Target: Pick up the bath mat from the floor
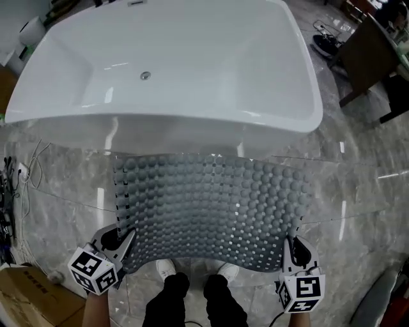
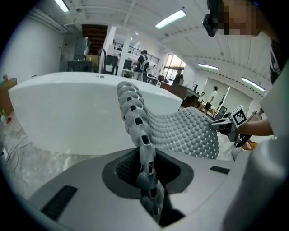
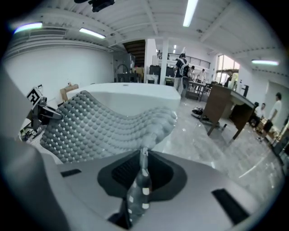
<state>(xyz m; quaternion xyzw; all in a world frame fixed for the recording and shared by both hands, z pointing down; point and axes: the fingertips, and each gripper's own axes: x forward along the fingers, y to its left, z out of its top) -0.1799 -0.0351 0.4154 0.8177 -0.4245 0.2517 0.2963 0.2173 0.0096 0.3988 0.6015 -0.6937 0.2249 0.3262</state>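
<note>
Holding, left: your left gripper (image 1: 126, 243) has its jaws drawn narrow and clamped on the near left corner of the bath mat (image 1: 211, 211).
Holding, right: your right gripper (image 1: 291, 248) is clamped the same way on the near right corner.
Mat, place: raised in front of your legs and stretched between the two grippers, above the marble floor (image 1: 57, 185). Its far edge points toward the white bathtub (image 1: 192, 38). You cannot tell whether that far edge touches the floor.
Head view only: the mat's whole outline, both marker cubes (image 1: 94, 269), the tub's drain (image 1: 145, 75), a cardboard box (image 1: 25, 294) at lower left, loose cables (image 1: 25, 172) along the left edge, and your white shoes (image 1: 167, 268) under the mat's near edge.
Left gripper view only: the mat's edge standing upright in the slot between the jaws, its slotted border curling up against the tub wall. It also shows your other gripper at the mat's far corner.
Right gripper view only: a thin fold of mat pinched between the jaws, and the mat's underside falling away in a trough toward the left gripper.
Both gripper views: people (image 3: 182, 67) standing far back in the hall, under strip lights (image 3: 192, 11).
Mat, look: grey, covered in rows of rounded bumps with small square holes between them. Longer slots run along the left edge.
Mat, shape: sagging in a shallow curve between the two held corners, with the near edge bowed.
</note>
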